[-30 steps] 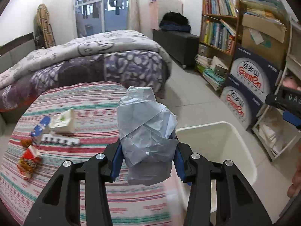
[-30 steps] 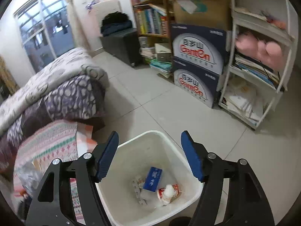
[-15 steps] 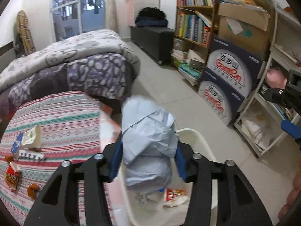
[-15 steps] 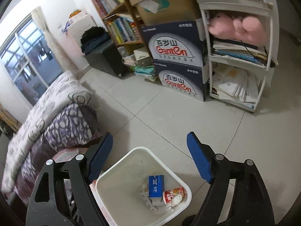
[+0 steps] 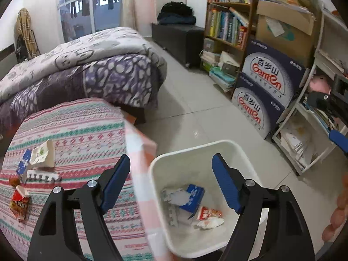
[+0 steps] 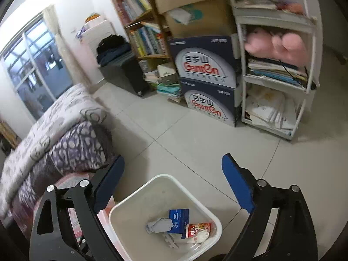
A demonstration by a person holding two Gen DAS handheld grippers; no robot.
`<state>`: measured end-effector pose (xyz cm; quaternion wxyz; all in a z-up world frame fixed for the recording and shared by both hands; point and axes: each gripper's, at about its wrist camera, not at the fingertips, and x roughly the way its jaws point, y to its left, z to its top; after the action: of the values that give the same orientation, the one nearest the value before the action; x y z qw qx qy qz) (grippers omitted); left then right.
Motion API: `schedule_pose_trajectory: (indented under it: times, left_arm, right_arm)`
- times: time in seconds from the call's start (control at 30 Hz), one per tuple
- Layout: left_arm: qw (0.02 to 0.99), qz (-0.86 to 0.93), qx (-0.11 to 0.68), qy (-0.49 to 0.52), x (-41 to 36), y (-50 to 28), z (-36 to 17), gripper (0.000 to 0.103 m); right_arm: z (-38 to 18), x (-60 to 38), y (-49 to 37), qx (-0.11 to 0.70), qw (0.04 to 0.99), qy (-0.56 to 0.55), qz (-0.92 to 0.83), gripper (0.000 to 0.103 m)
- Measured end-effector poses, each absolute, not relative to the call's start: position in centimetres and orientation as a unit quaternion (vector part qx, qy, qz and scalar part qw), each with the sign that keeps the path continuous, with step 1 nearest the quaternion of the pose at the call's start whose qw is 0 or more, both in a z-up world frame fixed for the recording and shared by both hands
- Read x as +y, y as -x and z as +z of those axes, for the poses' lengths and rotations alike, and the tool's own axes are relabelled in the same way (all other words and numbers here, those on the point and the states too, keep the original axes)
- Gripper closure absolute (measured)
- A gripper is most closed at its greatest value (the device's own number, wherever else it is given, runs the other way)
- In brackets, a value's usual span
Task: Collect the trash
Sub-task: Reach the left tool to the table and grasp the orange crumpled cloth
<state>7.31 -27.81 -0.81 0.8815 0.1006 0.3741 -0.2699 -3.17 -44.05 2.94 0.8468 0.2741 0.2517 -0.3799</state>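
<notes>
Trash still lies on the round table with the striped, patterned cloth [image 5: 82, 134], at the far left of the left wrist view: a white crumpled carton with green marks [image 5: 43, 155], a small blue and white box [image 5: 22, 165] touching it, a white toothed foam strip [image 5: 44, 176] just below them, and a red snack wrapper [image 5: 19, 202] nearer the cloth's edge. To the right of these, the left gripper [image 5: 170, 181] hangs over the seam between table and bin; its blue-padded jaws have just been opening and now stand wide with nothing between them. Directly below and right of it sits the white square plastic bin [image 5: 195, 150] on the tiled floor, and the crumpled grey paper wad [image 5: 176, 195] rests inside on the bottom, beside a blue carton [image 5: 194, 196] and a red and white wrapper [image 5: 208, 213]. So the drop looks finished, in my judgement. In the right wrist view, the right gripper [image 6: 173, 183] hovers above the same bin, its jaws also just opened wider and empty. The next move likely calls for swinging one gripper back left over the table, lowering it onto one of the remaining pieces, and closing on it; the flat foam strip may need a low, careful pinch.
</notes>
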Motion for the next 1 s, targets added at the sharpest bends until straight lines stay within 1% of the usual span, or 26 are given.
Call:
schedule_pose_trajectory:
  times: [0.07, 0.2, 0.43, 0.5, 0.67, 0.83, 1.0]
  left_arm:
    - [0.884, -0.261, 0.374, -0.107, -26.4, -7.4, -1.2, 0.022]
    - [0.887, -0.236, 0.374, -0.132, -23.4, -7.8, -2.4, 0.021]
    - [0.874, -0.194, 0.413, -0.169, -18.1, -9.7, -5.3, 0.018]
    - [0.864, -0.183, 0.425, -0.199, -16.6, -10.4, -6.6, 0.014]
    - [0.835, -0.161, 0.456, -0.263, -12.5, -11.8, -9.9, 0.014]
    - [0.813, -0.166, 0.508, -0.231, -8.8, -13.6, -11.7, 0.014]
    - [0.799, -0.184, 0.534, -0.204, -6.8, -14.7, -12.4, 0.015]
  right_arm:
    - [2.8, -42.8, 2.2, 0.264, 0.853, -0.257, -0.369, 0.012]
    - [2.1, -40.4, 0.2, 0.294, 0.863, -0.229, -0.342, 0.007]
    - [0.8, -37.0, -2.6, 0.337, 0.865, -0.205, -0.309, 0.007]
    - [0.6, -36.2, -3.1, 0.344, 0.866, -0.202, -0.301, 0.007]
    - [-0.2, -34.0, -4.8, 0.367, 0.868, -0.184, -0.280, 0.007]
    - [-1.1, -32.1, -6.1, 0.389, 0.867, -0.171, -0.259, 0.007]
    - [-1.7, -30.2, -7.5, 0.406, 0.867, -0.164, -0.240, 0.007]
